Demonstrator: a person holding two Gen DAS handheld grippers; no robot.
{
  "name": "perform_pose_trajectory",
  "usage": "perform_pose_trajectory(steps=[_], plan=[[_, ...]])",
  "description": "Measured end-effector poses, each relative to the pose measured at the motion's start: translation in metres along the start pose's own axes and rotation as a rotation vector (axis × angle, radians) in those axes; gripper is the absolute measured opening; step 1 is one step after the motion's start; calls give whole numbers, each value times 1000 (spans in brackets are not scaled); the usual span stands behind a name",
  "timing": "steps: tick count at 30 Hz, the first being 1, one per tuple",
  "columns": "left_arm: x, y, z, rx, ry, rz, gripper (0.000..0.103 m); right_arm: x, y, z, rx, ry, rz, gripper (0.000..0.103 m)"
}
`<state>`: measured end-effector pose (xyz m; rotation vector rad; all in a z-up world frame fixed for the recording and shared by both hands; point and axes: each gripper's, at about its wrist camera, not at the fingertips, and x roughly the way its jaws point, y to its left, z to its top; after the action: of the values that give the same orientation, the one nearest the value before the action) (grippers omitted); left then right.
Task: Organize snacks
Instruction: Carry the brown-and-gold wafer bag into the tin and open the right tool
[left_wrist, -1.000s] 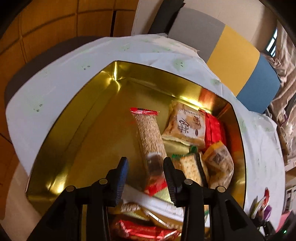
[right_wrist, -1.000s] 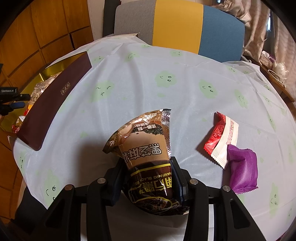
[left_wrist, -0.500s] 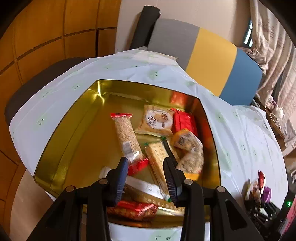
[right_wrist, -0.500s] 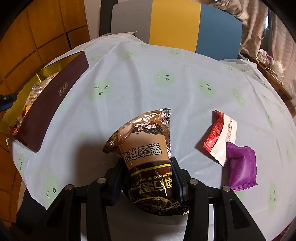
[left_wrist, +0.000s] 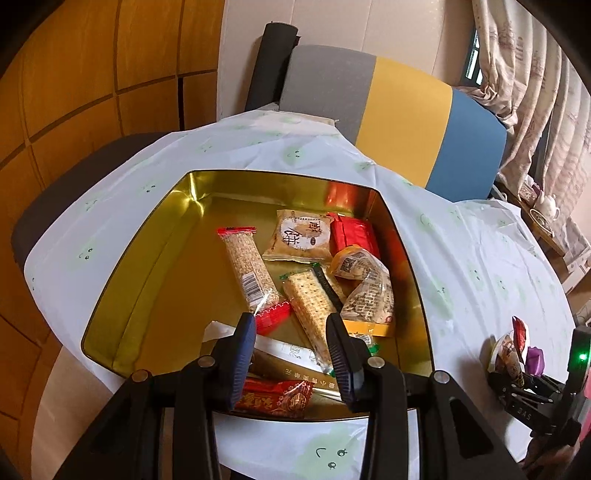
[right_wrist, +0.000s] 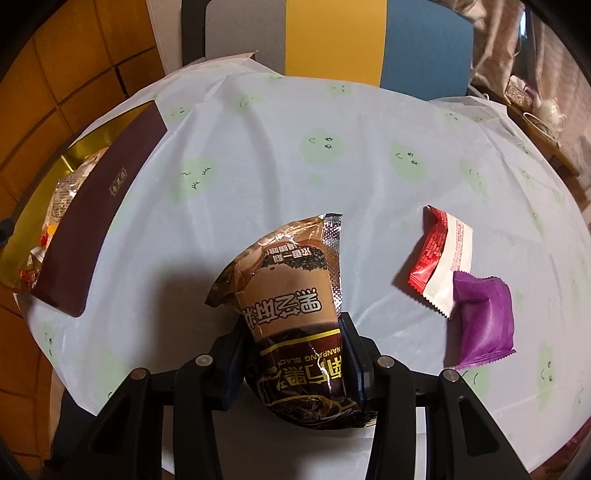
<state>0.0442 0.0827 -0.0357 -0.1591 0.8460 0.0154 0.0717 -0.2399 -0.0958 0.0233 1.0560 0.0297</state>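
Pale tablecloth printed with green smiley faces (right_wrist: 332, 177) covers the round table, a grey, yellow and blue chair back (left_wrist: 399, 122) standing at its far side. Your right gripper (right_wrist: 295, 343) is clamped on a brown foil snack pouch (right_wrist: 291, 295) just above the cloth, with a red-and-white wrapper (right_wrist: 443, 254) and a purple packet (right_wrist: 484, 321) touching each other to its right. Your left gripper (left_wrist: 291, 332) hangs empty, jaws parted, over the near edge of the gold tin box (left_wrist: 147, 258) at the table's left, where assorted wrapped snacks lie.
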Motion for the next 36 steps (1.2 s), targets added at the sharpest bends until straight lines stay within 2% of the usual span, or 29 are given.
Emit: perform_pose_trajectory(steps=[9,22,28,36], plan=[[-12,-4,-10,46,-25,5,40,-1,6,2,23,12,31,45],[-31,15,-16,28,-69,56,40,0,13,2,41,-20,90,45],[-33,16,-24,47,-63,51,40,-3,17,-4,-3,-57,71,45],[-26,12,-23,62,-56,35,40,-3,18,-1,6,-52,56,45]])
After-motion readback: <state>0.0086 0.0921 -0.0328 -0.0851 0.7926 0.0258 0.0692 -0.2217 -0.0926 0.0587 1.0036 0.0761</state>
